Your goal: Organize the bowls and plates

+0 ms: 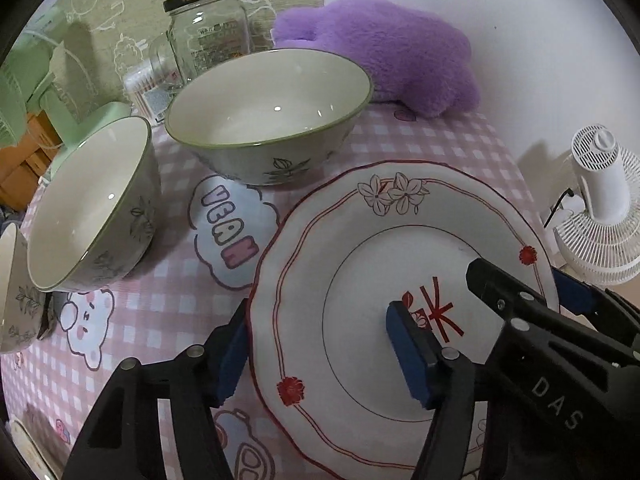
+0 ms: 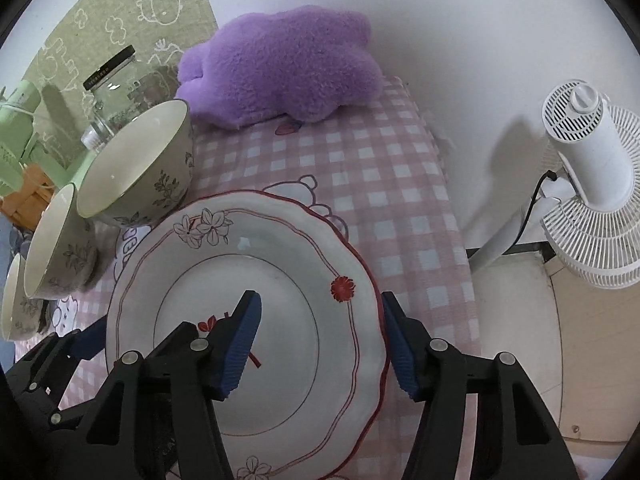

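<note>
A white scalloped plate (image 1: 360, 264) with a red rim line and flower prints lies on the pink checked tablecloth; it also shows in the right wrist view (image 2: 272, 264). My left gripper (image 1: 320, 356) is open and straddles the plate's left rim, one finger outside, one over the plate. My right gripper (image 2: 324, 344) is open and straddles the plate's right rim the same way; it shows in the left wrist view (image 1: 520, 300). Three green-rimmed floral bowls stand behind and left: a large one (image 1: 268, 116), a medium one (image 1: 92, 204) and a small one (image 1: 12, 292) at the edge.
A purple plush (image 1: 392, 48) lies at the table's back edge against the wall. A glass jar (image 1: 208, 24) and a box of cotton swabs (image 1: 148, 88) stand behind the bowls. A white fan (image 2: 588, 184) stands off the table to the right.
</note>
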